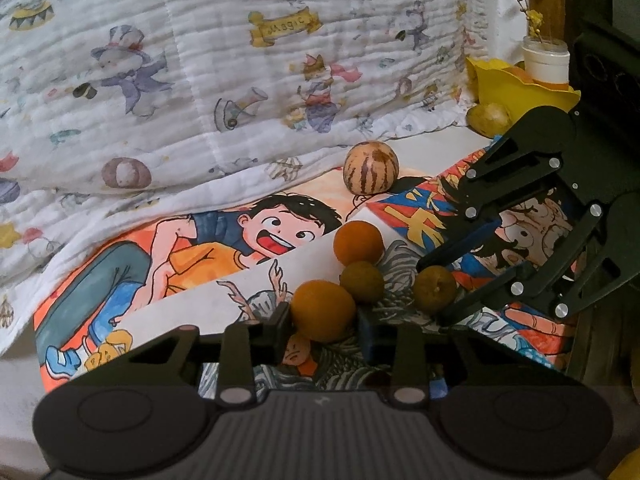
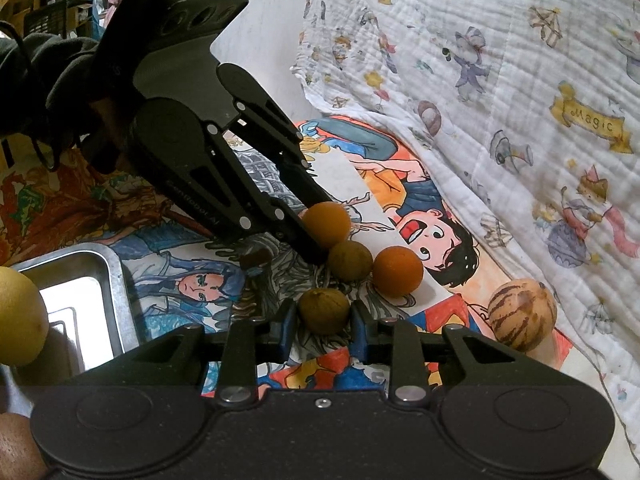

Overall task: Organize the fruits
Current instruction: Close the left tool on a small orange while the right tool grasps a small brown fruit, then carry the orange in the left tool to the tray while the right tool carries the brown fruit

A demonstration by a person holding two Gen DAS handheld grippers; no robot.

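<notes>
Closest in, the left tongs point(image 1: 323, 330) had clamped onto an orange fruit point(image 1: 322, 309), and the right tongs point(image 2: 325, 321) were pinched on a dull olive-brown fruit point(image 2: 324, 310), each fruit sitting at six o'clock in its own wrist view. Both pairs stood narrow, pads on the skins, probably so two pieces could be lifted at once. Just past them, toward twelve o'clock, a second greenish fruit point(image 1: 362, 281) touched another orange one point(image 1: 358, 242). All lay on cartoon posters point(image 1: 224, 256) spread over the bed. At eight o'clock in the right view sat a metal tray point(image 2: 114, 280), likely where the fruits were meant to go. Farther off, a striped melon-like fruit point(image 1: 371, 166) rested by the quilt point(image 1: 200, 80).
</notes>
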